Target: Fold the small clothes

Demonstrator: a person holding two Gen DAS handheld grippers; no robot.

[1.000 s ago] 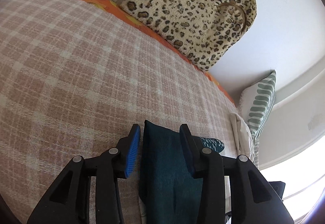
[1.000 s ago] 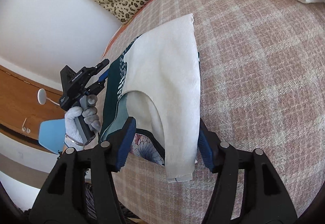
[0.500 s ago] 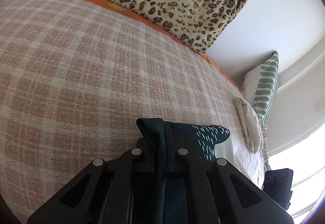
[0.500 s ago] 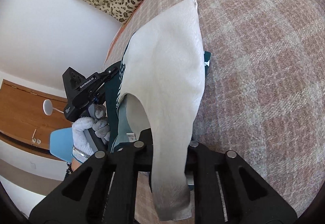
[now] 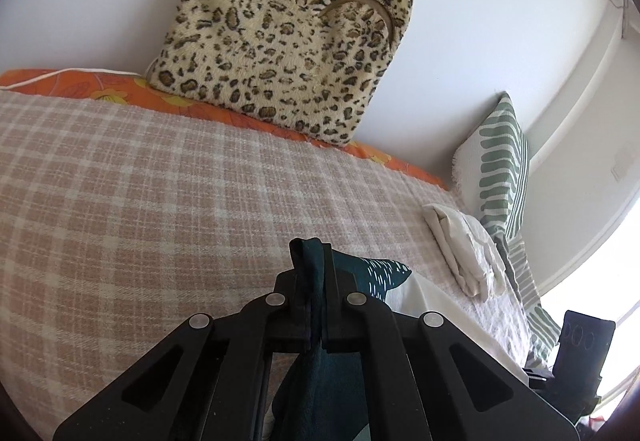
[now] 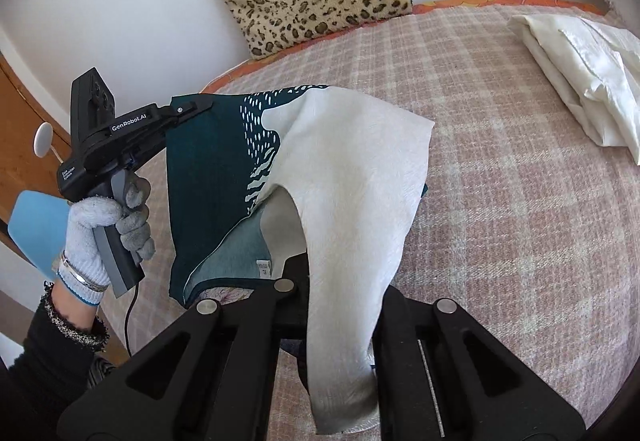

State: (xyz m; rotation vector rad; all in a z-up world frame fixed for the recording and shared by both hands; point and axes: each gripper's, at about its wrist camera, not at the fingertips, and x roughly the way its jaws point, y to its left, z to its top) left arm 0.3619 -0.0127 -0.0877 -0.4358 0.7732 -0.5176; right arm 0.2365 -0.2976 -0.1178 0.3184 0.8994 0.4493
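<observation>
A small garment, dark teal (image 6: 208, 169) with white dashes and a cream panel (image 6: 352, 177), hangs stretched between both grippers above the plaid bed cover (image 6: 520, 225). My left gripper (image 5: 316, 273) is shut on a bunched teal corner (image 5: 308, 253); in the right wrist view this same gripper (image 6: 200, 107), held by a gloved hand (image 6: 100, 225), pinches the garment's upper left corner. My right gripper (image 6: 320, 281) is shut on the cream edge, which drapes down over its jaws and hides the pads.
A leopard-print cushion (image 5: 288, 41) leans on the white wall at the bed's far edge. Folded white cloth (image 6: 584, 73) lies at the right, beside a green-striped pillow (image 5: 500, 161). A wooden cabinet (image 6: 16, 145) and a blue chair (image 6: 36, 229) stand left of the bed.
Both grippers closed on the garment, which lay flat a second ago, and rose with it. The cloth now hangs lifted off the cover between them.
</observation>
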